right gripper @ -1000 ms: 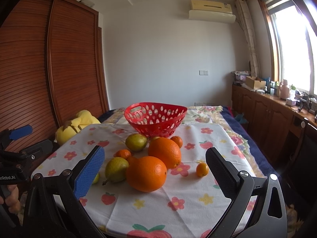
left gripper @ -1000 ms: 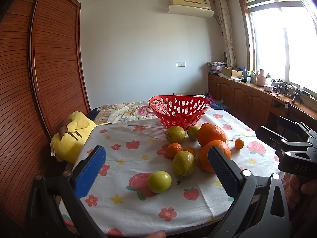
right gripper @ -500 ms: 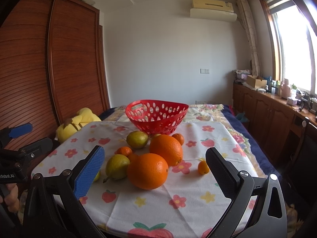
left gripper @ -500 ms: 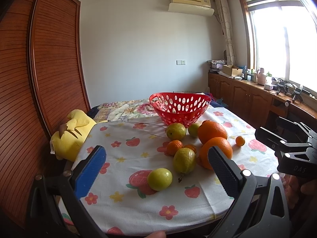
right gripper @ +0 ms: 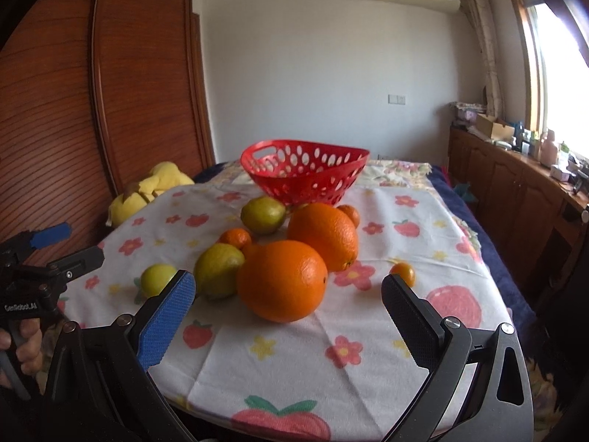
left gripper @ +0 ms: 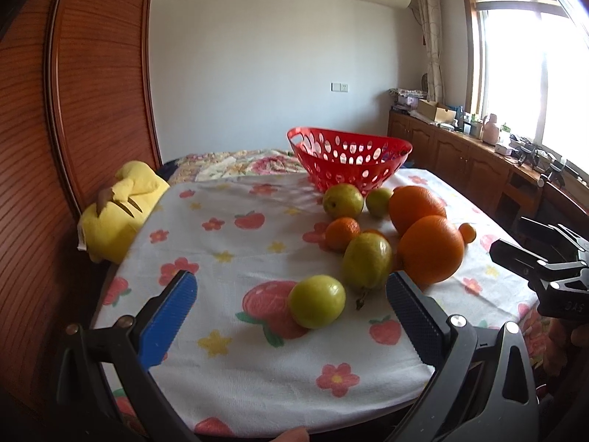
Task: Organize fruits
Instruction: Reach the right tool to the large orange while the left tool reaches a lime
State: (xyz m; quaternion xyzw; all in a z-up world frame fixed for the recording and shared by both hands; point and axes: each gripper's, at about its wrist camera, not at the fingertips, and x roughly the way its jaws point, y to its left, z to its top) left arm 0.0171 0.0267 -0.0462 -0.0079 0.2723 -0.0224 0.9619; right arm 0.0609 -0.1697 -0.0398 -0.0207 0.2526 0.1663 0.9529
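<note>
Presently, both grippers hang above the near table edge with jaws spread wide, holding nothing. Left gripper frames the small green fruit, the piece farthest in front of the red basket; right gripper frames the near large orange. All fruit lies loose on the flowered tablecloth before the basket, which appears empty. A second orange and a pear crowd close beside the near orange, so approaching from the outermost pieces probably avoids nudging neighbours. Wide jaws suit round fruit.
</note>
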